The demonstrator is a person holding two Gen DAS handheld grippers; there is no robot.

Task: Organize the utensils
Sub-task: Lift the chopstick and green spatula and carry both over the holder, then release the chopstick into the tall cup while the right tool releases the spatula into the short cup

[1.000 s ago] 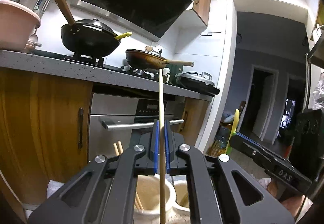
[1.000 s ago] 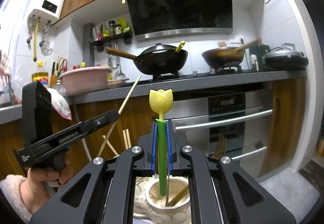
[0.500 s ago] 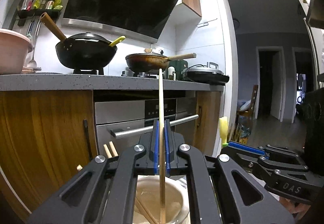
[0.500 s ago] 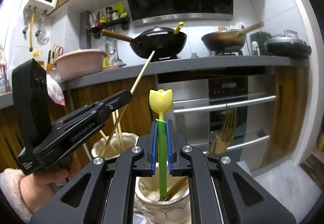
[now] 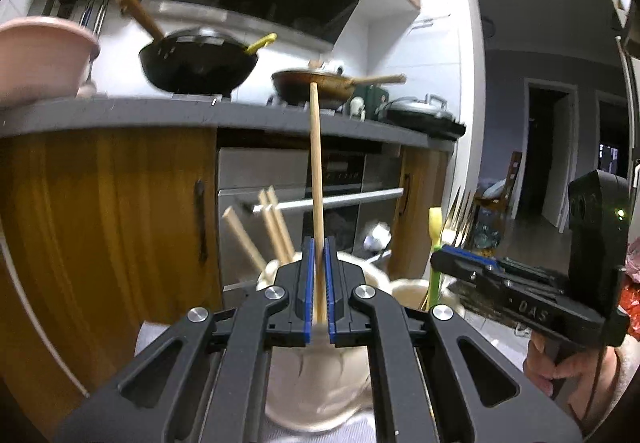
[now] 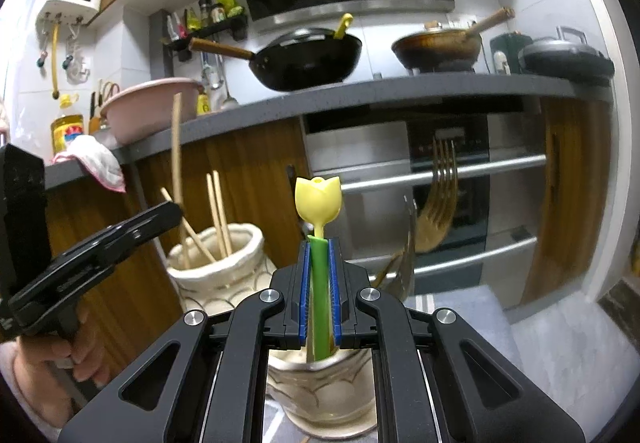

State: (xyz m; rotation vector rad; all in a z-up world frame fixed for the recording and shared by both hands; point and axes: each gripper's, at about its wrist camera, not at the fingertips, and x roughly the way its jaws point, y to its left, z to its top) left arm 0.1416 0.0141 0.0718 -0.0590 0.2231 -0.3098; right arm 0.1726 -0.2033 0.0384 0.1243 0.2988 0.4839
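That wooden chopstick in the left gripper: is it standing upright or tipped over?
Upright. The chopstick rises nearly straight from between the left gripper's shut blue pads, above the cream holder.

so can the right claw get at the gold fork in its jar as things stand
Probably not yet: the right claw is shut on the tulip-topped utensil. The gold fork itself stands clear beside it in the jar.

both tools (image 5: 317, 283) (image 6: 320, 291) clamped — level-ish
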